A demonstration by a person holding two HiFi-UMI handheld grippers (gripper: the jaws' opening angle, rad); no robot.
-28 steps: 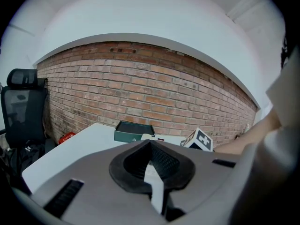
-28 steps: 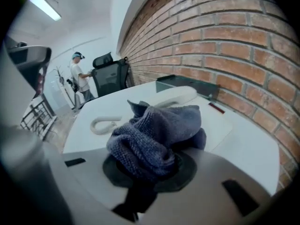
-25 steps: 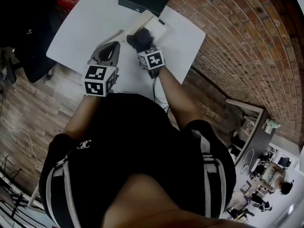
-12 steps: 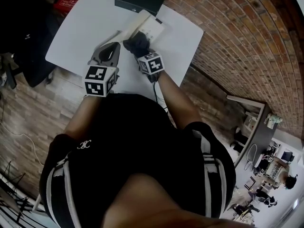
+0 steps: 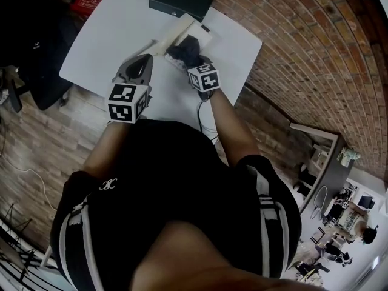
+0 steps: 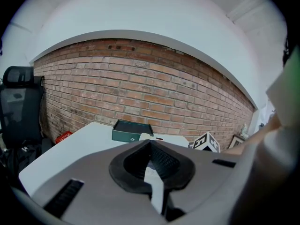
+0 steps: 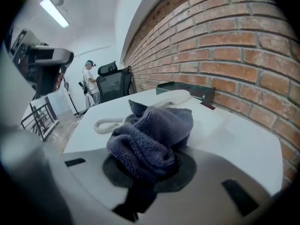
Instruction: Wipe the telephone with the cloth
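Jaws: R gripper clamps cloth, shifted right on telephone vs earlier; L gripper closed.

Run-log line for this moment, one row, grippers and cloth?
left gripper: shut, empty | right gripper: shut on cloth | cloth: over telephone base

A black short-sleeved top, white stripes over both shoulders, a small white logo on it. The left gripper and right gripper have grey shells and black pads. Behind each one's fingers sits a black-and-white marker cube. A thin dark cable trails behind the right cube.
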